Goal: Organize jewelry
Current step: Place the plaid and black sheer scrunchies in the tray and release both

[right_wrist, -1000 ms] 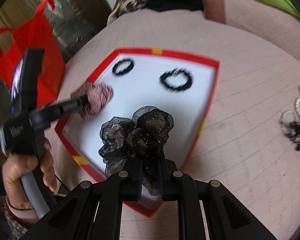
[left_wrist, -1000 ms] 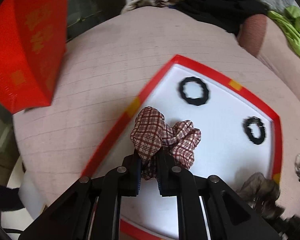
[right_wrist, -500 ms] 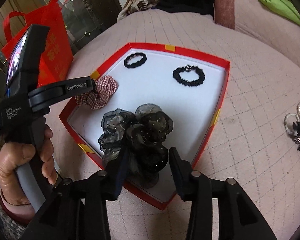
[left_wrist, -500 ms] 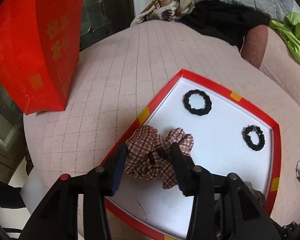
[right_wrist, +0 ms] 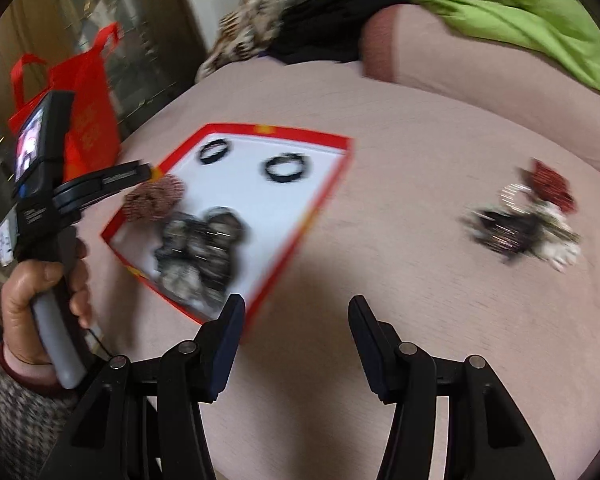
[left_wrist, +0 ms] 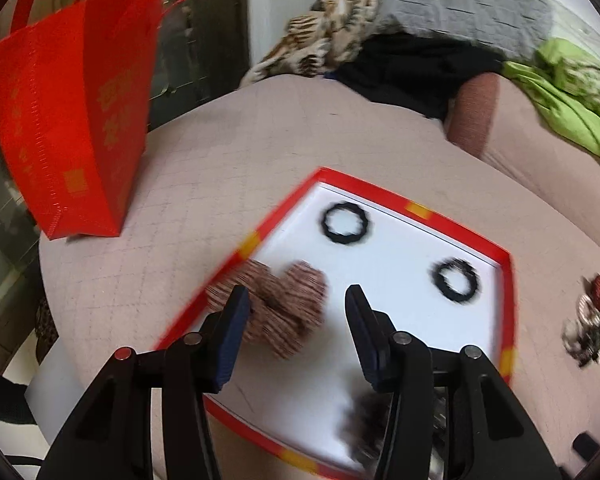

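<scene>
A red-rimmed white tray (left_wrist: 416, 211) (right_wrist: 300, 134) lies on the pink quilted surface. In it lie a plaid scrunchie (left_wrist: 288, 308) (right_wrist: 156, 198), a black sheer scrunchie (right_wrist: 200, 248) (left_wrist: 366, 424) and two black hair ties (left_wrist: 346, 224) (left_wrist: 456, 280). My left gripper (left_wrist: 296, 300) is open and empty, just above and behind the plaid scrunchie. My right gripper (right_wrist: 296, 312) is open and empty, over the bare surface right of the tray. A pile of loose jewelry (right_wrist: 528, 216) (left_wrist: 588, 320) lies to the right of the tray.
A red tote bag (left_wrist: 72, 120) (right_wrist: 88, 120) stands at the left edge. Clothes and a green cloth (left_wrist: 560, 92) lie at the back. A round pink bolster (left_wrist: 476, 116) sits behind the tray. The person's hand (right_wrist: 40, 308) holds the left gripper's handle.
Both grippers opened, let go of their scrunchies in the tray and drew back. The right gripper swung right, toward the jewelry pile.
</scene>
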### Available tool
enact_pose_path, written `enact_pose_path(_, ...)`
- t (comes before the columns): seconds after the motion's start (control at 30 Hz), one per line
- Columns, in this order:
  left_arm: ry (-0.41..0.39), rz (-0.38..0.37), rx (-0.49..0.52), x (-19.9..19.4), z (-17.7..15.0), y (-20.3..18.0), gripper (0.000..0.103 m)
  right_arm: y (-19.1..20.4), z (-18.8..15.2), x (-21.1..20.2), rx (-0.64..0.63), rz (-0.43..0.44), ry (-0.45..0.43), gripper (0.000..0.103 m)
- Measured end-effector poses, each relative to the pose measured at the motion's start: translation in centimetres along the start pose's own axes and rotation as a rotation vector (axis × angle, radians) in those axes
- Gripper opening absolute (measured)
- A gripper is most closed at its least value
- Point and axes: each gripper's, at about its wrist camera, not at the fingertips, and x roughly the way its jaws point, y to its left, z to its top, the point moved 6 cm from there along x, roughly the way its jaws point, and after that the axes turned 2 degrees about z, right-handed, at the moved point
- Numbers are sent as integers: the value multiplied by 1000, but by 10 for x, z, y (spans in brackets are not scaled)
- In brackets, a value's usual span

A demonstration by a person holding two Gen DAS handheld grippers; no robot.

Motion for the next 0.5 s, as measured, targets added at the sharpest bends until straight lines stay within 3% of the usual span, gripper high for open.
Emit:
enact_pose_path(0.23,0,-106,150,-42,-29,-61,54,-87,-38,-44,179,-127,-34,59)
enact_pose_path(0.5,47,-234,295,-87,-73,-130,55,-142,-58,-76,348,-150,-84,59)
